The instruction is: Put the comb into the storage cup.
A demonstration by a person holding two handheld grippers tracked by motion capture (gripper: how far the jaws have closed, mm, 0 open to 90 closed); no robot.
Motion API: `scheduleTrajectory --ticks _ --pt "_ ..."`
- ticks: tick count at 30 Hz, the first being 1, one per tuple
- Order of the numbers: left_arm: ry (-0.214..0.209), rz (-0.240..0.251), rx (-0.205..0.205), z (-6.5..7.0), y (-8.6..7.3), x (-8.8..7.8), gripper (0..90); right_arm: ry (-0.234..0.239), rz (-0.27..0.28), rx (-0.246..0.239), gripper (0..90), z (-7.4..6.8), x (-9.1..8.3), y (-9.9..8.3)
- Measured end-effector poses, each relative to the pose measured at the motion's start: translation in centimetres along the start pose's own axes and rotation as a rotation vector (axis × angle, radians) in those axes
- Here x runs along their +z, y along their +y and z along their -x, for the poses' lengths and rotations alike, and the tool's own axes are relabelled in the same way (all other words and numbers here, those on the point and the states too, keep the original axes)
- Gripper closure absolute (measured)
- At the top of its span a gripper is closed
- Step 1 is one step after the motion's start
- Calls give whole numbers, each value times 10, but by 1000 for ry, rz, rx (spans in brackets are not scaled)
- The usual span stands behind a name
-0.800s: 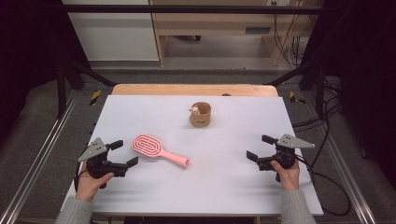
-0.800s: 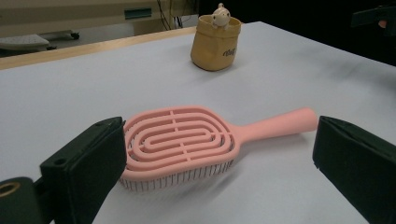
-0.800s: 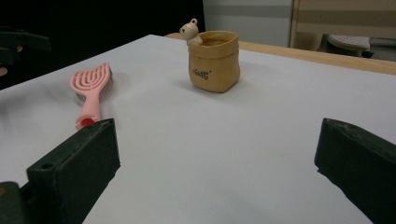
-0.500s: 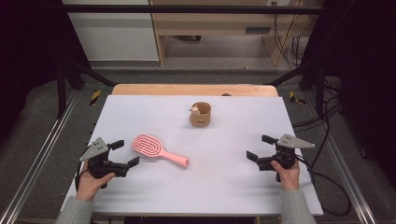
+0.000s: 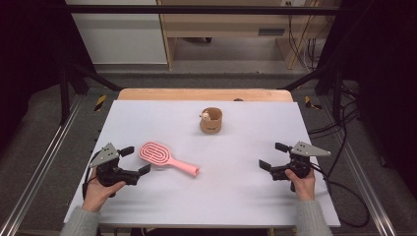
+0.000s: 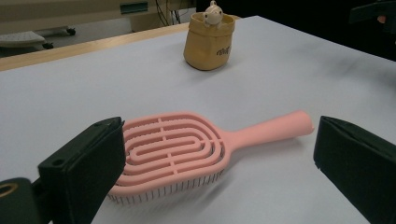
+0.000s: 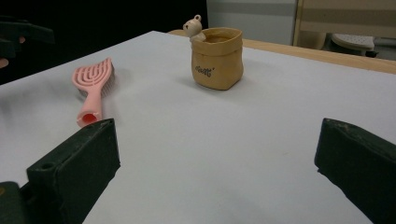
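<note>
A pink hairbrush (image 5: pixel 167 158) (image 6: pixel 187 144) (image 7: pixel 93 84) lies bristles down on the white table (image 5: pixel 236 196), handle pointing right. My left gripper (image 5: pixel 135 161) (image 6: pixel 219 168) is open just left of the brush head, jaws wide apart, nothing between them. A tan pouch-shaped cup (image 5: pixel 211 121) (image 6: pixel 209 41) (image 7: pixel 218 57) with a small bear figure on its rim stands at the table's middle back. My right gripper (image 5: pixel 273 156) (image 7: pixel 217 172) rests open at the right side of the table, well away from both objects.
A wooden strip (image 5: pixel 201 94) runs along the table's far edge. Black frame bars (image 5: pixel 74 73) stand at both sides, and cables (image 5: pixel 344 191) trail off the right edge. A wooden shelf unit (image 5: pixel 231 29) stands on the floor beyond.
</note>
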State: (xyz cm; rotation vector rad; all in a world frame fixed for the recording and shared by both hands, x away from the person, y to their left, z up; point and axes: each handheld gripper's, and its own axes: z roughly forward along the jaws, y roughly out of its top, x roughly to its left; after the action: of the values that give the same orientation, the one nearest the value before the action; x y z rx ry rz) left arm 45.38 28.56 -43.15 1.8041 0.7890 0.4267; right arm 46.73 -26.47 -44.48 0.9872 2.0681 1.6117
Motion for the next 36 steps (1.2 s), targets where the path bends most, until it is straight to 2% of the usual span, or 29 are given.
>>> scheduleTrajectory --ticks 9,17,29,36 --pt "2 -27 14 6 9 8 23 -1 -8 -1 4 0 1 0" --pt "6 -30 25 10 19 15 23 -2 -11 -1 4 0 1 0" --pt "10 -70 50 21 31 36 31 -1 -14 -2 4 0 2 -1" --pt "9 -84 50 27 37 48 58 -1 -16 -2 4 0 2 -1"
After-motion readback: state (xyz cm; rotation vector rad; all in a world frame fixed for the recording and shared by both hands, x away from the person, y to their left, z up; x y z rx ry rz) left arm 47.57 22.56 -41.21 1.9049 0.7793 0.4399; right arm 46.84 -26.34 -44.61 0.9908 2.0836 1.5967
